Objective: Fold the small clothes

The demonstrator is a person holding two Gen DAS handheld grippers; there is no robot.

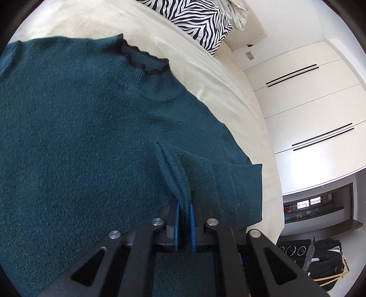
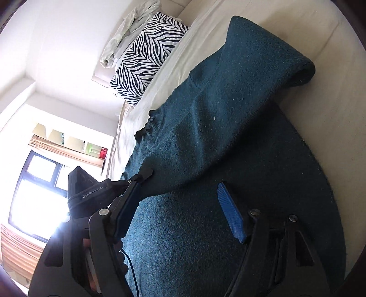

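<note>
A dark teal knit sweater [image 1: 80, 125] lies spread on a cream bed sheet [image 1: 205, 75], with its frilled neckline [image 1: 146, 61] toward the pillows. My left gripper [image 1: 184, 205] is shut on a ribbed edge of the sweater [image 1: 173, 176], which is pinched into a raised fold between the blue pads. In the right wrist view the same sweater [image 2: 228, 114] has one part folded over the body, ending in a rounded edge [image 2: 304, 70]. My right gripper [image 2: 178, 186] hovers open just over the knit, nothing between its blue pads [image 2: 231, 214].
A zebra-print pillow [image 1: 196, 20] [image 2: 148, 59] and crumpled pale cloth [image 2: 128, 34] lie at the head of the bed. White wardrobe doors [image 1: 308, 102] stand past the bed's edge. The other gripper's black housing [image 2: 91, 194] sits left of my right fingers, with a bright window [image 2: 34, 194] behind.
</note>
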